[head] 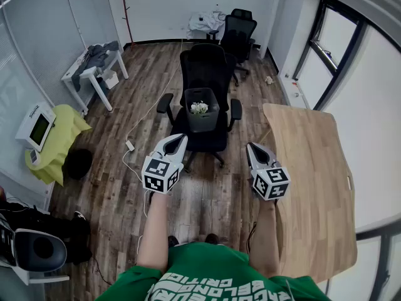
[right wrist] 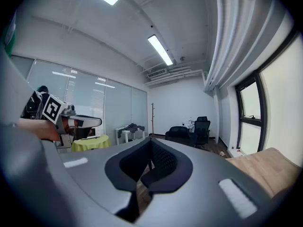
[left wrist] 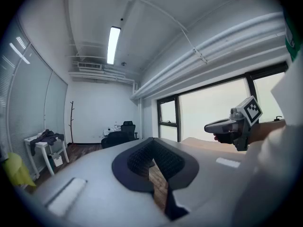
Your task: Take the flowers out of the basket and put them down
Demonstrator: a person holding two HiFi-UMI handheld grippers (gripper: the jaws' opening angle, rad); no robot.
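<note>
The flowers (head: 199,107), a small white bunch, sit in the dark basket (head: 213,121), which stands on the seat of the black office chair (head: 203,68). Both grippers are held short of the chair, well apart from the basket: the left gripper (head: 178,140) towards the chair's left armrest, the right gripper (head: 253,149) off its right side. Each has its jaws closed together with nothing between them. A wooden table (head: 310,168) lies to the right of the chair. The bunch will likely be light, soft and easily crushed (the petals especially), so the stems below the heads look like the safest place to grip, with gentle pressure. The basket may tip or slide on the seat, so a straight upward lift seems wise.
</note>
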